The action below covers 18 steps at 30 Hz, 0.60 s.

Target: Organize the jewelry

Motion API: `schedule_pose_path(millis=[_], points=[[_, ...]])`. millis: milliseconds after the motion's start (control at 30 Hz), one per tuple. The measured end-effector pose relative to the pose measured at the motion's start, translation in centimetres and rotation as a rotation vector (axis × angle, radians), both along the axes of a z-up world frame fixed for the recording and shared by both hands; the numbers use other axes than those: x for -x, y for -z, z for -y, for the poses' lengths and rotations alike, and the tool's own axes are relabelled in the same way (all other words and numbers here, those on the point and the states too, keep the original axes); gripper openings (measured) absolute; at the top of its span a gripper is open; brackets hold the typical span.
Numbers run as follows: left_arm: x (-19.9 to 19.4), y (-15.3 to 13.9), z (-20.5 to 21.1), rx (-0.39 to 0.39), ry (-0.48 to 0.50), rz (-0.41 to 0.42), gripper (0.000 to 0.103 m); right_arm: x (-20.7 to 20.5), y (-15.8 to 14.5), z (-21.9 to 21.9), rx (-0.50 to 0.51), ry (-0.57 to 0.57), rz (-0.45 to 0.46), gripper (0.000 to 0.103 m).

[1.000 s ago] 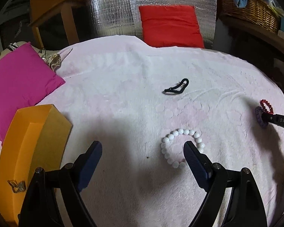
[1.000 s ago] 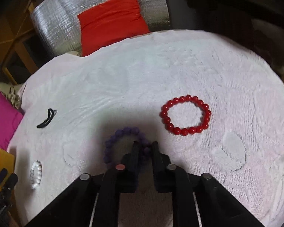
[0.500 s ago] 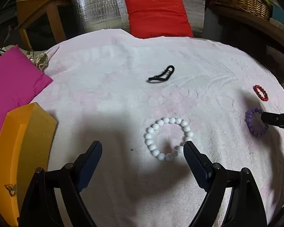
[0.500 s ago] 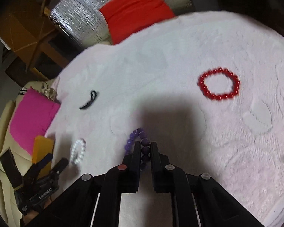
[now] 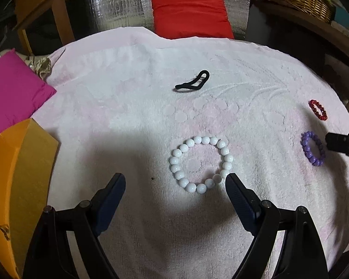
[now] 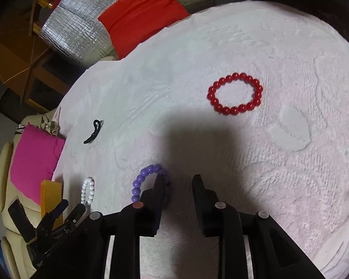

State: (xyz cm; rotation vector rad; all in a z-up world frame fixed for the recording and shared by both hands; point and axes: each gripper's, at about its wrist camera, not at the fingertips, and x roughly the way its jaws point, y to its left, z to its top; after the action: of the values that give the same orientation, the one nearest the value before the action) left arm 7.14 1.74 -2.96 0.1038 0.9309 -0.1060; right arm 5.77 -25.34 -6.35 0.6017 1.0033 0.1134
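Lying flat on the towel [image 5: 132, 107], the white bracelet [image 5: 201, 164] sat between the left gripper's [image 5: 175, 186] wide-open jaws, nearer the right one, untouched. Pickup seemed the step in hand; next, that gripper would need to shift so one finger lands inside the ring, then close. Being a ring, it had no long axis. Right of it, the purple bracelet [image 6: 142, 181] lay outside the right gripper [image 6: 178, 180], whose jaws had just been opening, nothing between them.
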Motion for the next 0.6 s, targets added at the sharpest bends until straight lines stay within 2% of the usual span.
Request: schedule_pose_path(millis=[200, 600], points=[[-0.02, 0.00, 0.08, 0.036, 0.013, -0.006, 0.088, 0.01, -0.26, -0.51, -0.011, 0.002, 0.006, 0.027], [-0.25, 0.20, 0.78, 0.030, 0.020, -0.014, 0.088, 0.18, 0.16, -0.57, -0.006, 0.011, 0.002, 0.027]])
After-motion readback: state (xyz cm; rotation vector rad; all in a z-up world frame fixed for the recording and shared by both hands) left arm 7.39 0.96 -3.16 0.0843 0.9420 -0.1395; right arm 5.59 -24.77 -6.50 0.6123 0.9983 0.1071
